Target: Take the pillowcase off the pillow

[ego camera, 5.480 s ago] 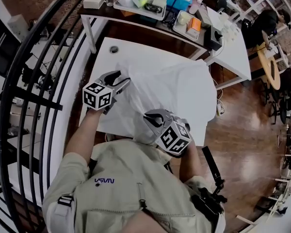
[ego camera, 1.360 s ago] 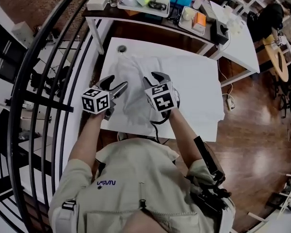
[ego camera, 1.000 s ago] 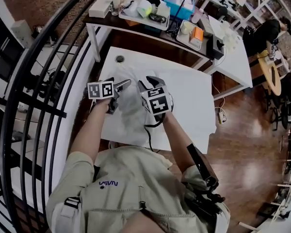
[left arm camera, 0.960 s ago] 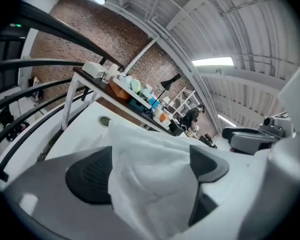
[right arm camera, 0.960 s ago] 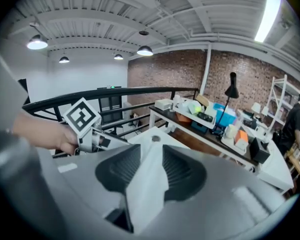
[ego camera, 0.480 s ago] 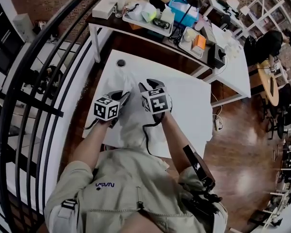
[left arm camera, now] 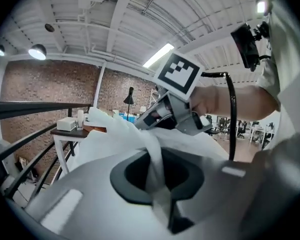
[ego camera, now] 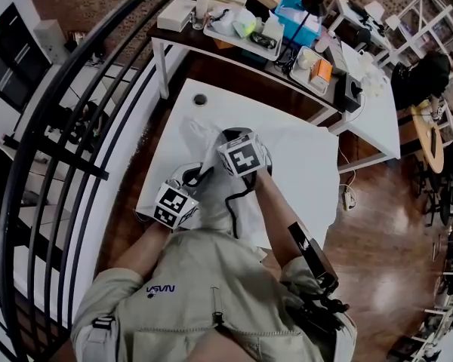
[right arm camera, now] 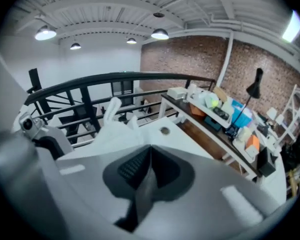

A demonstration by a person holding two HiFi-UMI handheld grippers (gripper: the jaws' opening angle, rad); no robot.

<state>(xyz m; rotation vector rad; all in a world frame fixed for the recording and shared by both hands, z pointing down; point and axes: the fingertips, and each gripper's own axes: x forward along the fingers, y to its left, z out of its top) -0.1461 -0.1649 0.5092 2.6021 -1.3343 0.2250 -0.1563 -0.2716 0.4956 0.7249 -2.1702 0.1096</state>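
At the counter's (ego camera: 183, 119) near edge we find the pillowcase (ego camera: 214, 199) bunched. Left tool (ego camera: 195, 174), jaws just closing, pinches its cloth; right tool (ego camera: 231, 135), likewise just closing, grips a fold mid-counter.

A white rectangular table (ego camera: 306, 161) with a small round hole (ego camera: 201, 99) near its far left corner stands on a glossy brown wooden floor (ego camera: 385, 202). Beyond the table, a dark-topped desk (ego camera: 196, 36) carries a blue plastic box (ego camera: 296, 10) and a black desk lamp (ego camera: 311, 3). A curved black metal railing (ego camera: 58, 81) runs left of the table.
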